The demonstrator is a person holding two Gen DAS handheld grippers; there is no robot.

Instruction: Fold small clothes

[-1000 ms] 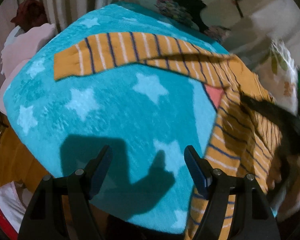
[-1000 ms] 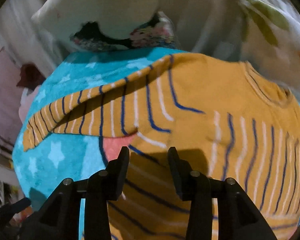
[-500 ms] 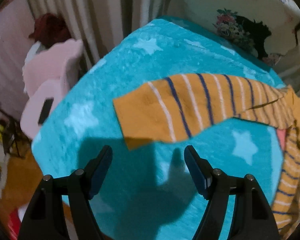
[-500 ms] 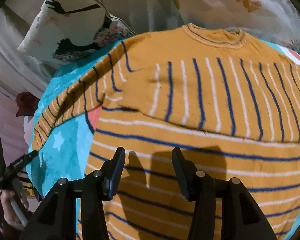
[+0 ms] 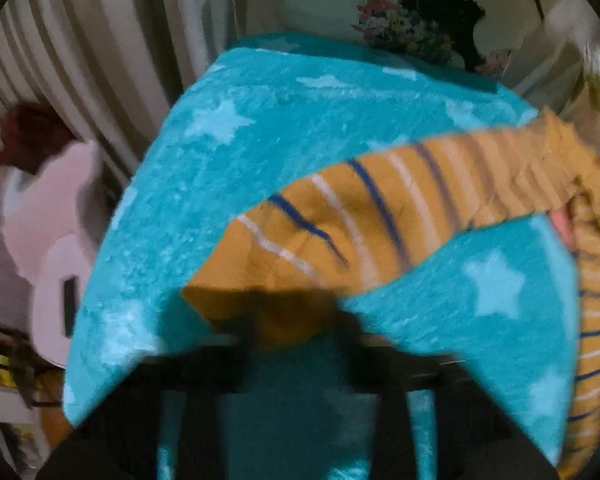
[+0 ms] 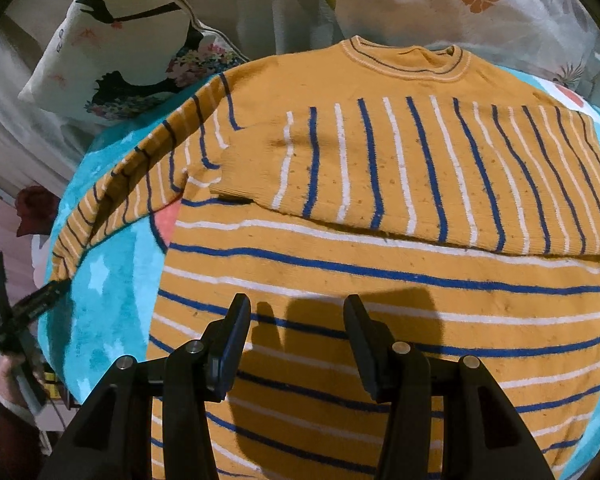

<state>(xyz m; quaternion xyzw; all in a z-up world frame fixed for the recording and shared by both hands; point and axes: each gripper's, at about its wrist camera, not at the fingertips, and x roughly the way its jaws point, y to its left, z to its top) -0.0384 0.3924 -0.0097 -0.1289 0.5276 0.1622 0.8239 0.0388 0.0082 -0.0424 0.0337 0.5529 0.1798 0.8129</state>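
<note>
An orange sweater (image 6: 380, 280) with blue and white stripes lies flat on a teal star blanket (image 6: 100, 320). One sleeve (image 6: 420, 168) is folded across its chest. The other sleeve (image 5: 360, 216) stretches out to the left over the blanket (image 5: 260, 140). My left gripper (image 5: 296, 332) is shut on that sleeve's cuff; the picture is blurred there. In the right wrist view the left gripper (image 6: 32, 304) shows at the sleeve's far end. My right gripper (image 6: 296, 340) hovers open over the sweater's lower body with nothing between its fingers.
A printed pillow (image 6: 132, 48) and floral bedding (image 6: 460, 0) lie behind the sweater's collar. Left of the blanket's edge stand a pink chair (image 5: 56, 248) and striped curtains (image 5: 80, 60). A person's hand (image 6: 8, 368) holds the left gripper's handle.
My left gripper moved left along the sleeve to its cuff and shut on it. My right gripper swung over the sweater's body and stayed open.
</note>
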